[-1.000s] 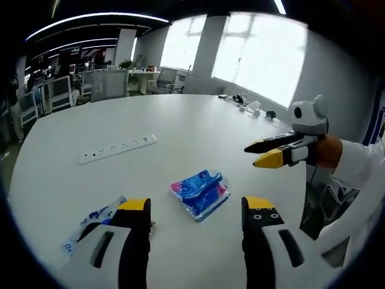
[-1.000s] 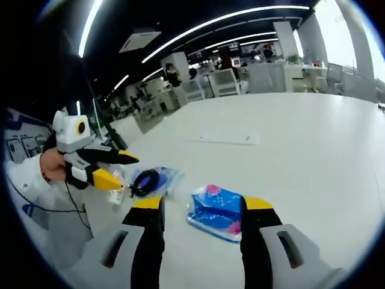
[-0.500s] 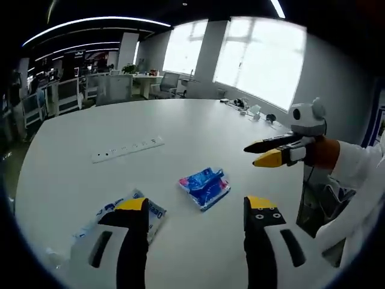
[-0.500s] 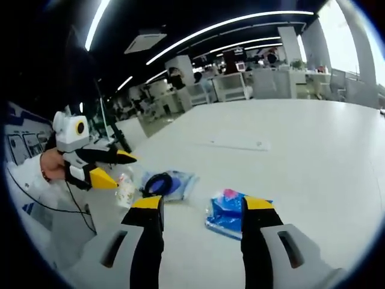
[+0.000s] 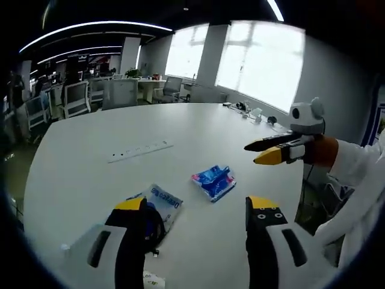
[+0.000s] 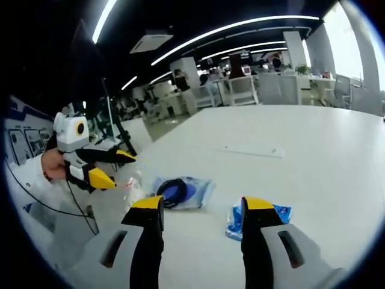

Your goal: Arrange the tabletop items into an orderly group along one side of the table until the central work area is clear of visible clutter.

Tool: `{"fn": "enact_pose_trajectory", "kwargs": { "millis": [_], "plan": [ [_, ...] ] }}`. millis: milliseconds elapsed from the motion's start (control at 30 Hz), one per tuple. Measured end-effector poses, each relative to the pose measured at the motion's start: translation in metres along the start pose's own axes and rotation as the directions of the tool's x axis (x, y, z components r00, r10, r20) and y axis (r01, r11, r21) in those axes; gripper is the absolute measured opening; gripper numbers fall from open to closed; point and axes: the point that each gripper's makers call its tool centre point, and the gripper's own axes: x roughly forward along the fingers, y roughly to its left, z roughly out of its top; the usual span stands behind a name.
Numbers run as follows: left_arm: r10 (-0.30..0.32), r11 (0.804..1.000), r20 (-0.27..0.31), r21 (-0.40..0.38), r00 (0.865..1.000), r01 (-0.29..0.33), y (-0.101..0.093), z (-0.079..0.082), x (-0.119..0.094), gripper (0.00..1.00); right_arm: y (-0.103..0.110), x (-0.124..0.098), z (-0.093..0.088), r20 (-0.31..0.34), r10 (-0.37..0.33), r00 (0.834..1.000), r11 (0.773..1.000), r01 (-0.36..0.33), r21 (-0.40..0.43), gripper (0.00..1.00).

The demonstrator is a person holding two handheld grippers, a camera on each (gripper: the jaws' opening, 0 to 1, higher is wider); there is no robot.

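We hover both tongs over the white table (image 5: 72,162), the left gripper (image 5: 195,208) and right gripper (image 6: 201,208) spread and empty. A power strip (image 5: 140,151) lies far ahead. The clear bag holding a black cable (image 6: 180,192) sits just beyond our right tongs' left jaw, the blue packet (image 5: 213,180) between them. We'd pinch each low by an edge.
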Motion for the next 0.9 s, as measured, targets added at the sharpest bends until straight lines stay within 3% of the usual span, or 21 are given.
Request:
{"fn": "enact_pose_trajectory", "kwargs": {
  "millis": [433, 900],
  "plan": [
    [0.026, 1.000, 0.003, 0.000, 1.000, -0.026, 0.036, -0.007, -0.023, 0.68, 0.039, 0.032, 0.008, -0.024, 0.050, 0.998, 0.998, -0.051, -0.043, 0.49],
    [0.060, 0.998, -0.003, -0.018, 0.998, -0.060, 0.066, -0.017, -0.033, 0.67, 0.072, 0.071, 0.000, -0.083, 0.116, 0.990, 0.990, -0.122, -0.066, 0.48]
  ]
}}
